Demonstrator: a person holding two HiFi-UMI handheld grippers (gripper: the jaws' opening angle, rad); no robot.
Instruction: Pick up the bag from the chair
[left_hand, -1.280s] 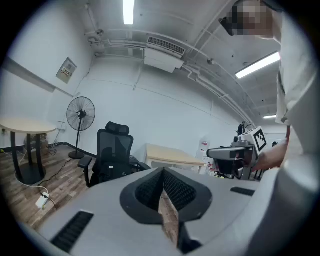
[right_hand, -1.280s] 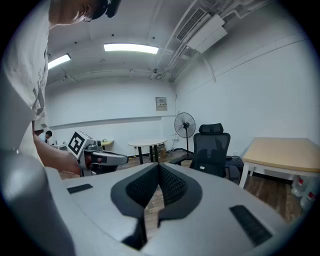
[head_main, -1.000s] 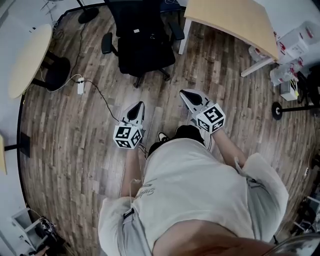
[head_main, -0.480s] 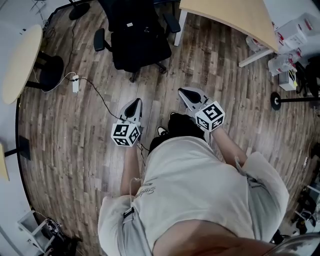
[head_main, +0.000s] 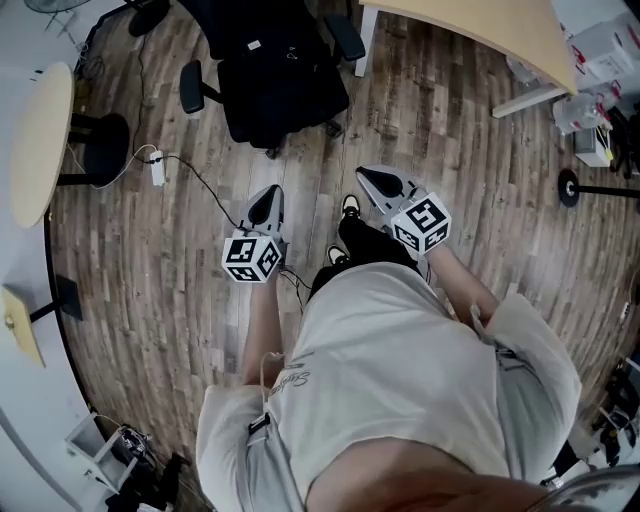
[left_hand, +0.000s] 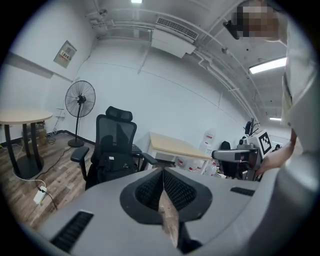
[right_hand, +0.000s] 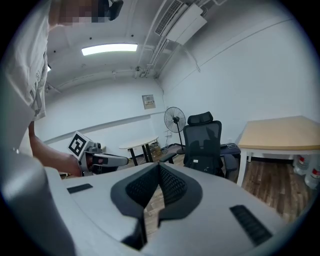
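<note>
A black office chair (head_main: 285, 95) stands ahead on the wood floor. A black bag (head_main: 262, 52) with a small white tag lies on its seat. The bag (left_hand: 111, 164) shows in the left gripper view, leaning against the backrest, and the bag (right_hand: 204, 161) shows in the right gripper view too. My left gripper (head_main: 267, 197) is held short of the chair, jaws shut on nothing. To its right my right gripper (head_main: 370, 179) is level with it, also shut and empty. Neither touches the chair or the bag.
A tan desk (head_main: 470, 30) stands right of the chair, with white containers (head_main: 600, 45) beyond it. At the left are a round table (head_main: 40, 140), a power strip (head_main: 157, 173) with a cable across the floor, and a standing fan (left_hand: 80, 100).
Both grippers have edged a little nearer the chair as the person steps forward. Their jaws have stayed shut.
</note>
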